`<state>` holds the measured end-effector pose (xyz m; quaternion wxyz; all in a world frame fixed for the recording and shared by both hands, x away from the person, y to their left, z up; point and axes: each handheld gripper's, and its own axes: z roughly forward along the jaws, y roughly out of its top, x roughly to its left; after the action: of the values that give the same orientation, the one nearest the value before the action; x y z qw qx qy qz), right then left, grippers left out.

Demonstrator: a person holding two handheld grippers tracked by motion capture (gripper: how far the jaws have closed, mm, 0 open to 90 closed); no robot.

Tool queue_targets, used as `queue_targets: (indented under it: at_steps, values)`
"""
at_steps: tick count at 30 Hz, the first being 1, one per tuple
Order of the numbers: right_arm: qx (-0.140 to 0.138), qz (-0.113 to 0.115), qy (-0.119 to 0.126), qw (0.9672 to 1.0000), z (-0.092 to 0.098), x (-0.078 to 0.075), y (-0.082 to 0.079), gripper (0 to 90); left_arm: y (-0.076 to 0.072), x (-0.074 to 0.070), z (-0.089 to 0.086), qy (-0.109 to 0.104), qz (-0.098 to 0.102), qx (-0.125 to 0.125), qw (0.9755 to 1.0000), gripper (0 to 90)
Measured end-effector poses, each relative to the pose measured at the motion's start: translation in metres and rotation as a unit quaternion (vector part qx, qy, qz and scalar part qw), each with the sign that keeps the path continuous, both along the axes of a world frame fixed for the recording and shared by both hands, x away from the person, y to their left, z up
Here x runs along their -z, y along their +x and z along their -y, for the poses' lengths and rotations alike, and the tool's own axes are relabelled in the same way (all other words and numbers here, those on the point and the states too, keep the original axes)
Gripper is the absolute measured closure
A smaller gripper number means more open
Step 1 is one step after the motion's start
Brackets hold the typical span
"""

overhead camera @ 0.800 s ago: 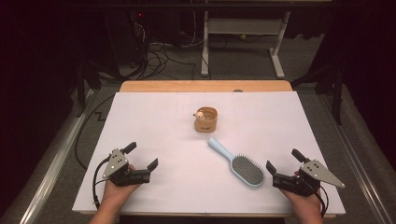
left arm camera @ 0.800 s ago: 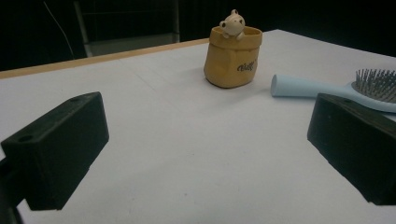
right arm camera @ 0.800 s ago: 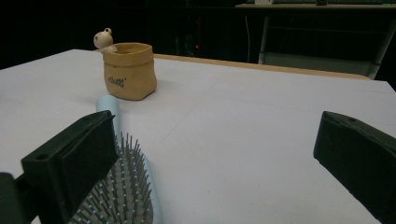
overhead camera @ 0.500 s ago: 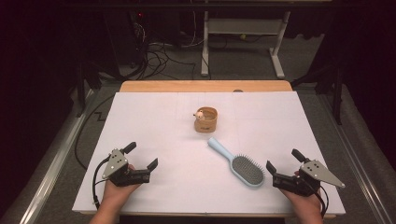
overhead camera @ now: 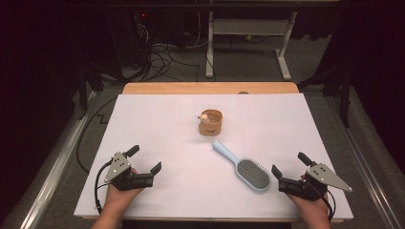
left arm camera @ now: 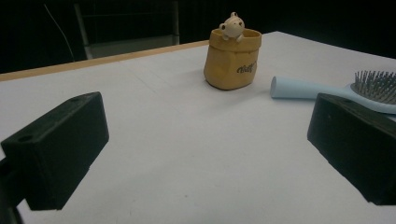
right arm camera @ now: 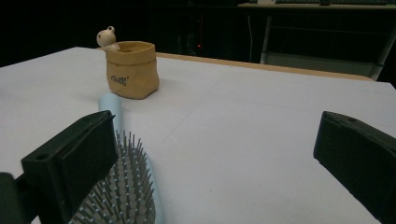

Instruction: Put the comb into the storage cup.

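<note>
- The pot (left arm camera: 232,59) carries dark script lettering on its side, too small to read; the right gripper view shows the same writing on the face turned toward it.
- A small pale figure (left arm camera: 232,24) peeks over the pot's rim; from above it sits at the rim's 9 o'clock.
- The brush (overhead camera: 242,165) lies bristles up at about 5 o'clock from the pot, apart from it, handle pointing to 10 o'clock toward the pot.
- Right gripper (overhead camera: 291,171): jaws spread wide, nothing between them; the brush head lies just beside it, at its 9 o'clock. Its own view shows the bristles close, partly behind one jaw.
- Left gripper (overhead camera: 144,159): jaws spread, nothing held, well apart from the brush; its view shows the handle end and a few bristles.
- The high view adds the white sheet (overhead camera: 167,124) and the table's wooden far edge (overhead camera: 210,88).
</note>
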<state>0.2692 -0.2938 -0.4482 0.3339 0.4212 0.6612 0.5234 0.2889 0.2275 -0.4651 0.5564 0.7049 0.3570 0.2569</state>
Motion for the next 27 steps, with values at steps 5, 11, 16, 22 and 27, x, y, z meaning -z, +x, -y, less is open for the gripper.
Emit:
queue_targets:
  at_steps: [5,11,16,22,27]
  values:
    - [-0.002,-0.006,-0.009,0.9999,-0.002,0.000,0.000,0.1,0.000,0.000,0.000,0.000,0.001,0.003,1.0000,0.0]
    - [-0.005,-0.020,-0.026,0.9995,-0.004,0.000,0.001,0.1,0.000,0.000,0.001,0.001,0.001,0.006,1.0000,0.0]
    - [-0.012,-0.033,-0.038,0.9987,-0.007,-0.001,0.000,0.1,0.000,0.000,0.001,0.002,0.001,0.008,1.0000,0.0]
    - [-0.020,-0.045,-0.050,0.9975,-0.010,-0.001,0.001,0.1,0.000,0.000,0.001,0.002,0.002,0.009,1.0000,0.0]
    - [-0.026,-0.067,-0.059,0.9957,-0.012,0.001,0.003,0.1,0.000,0.001,0.001,0.002,0.001,0.011,0.9999,0.0]
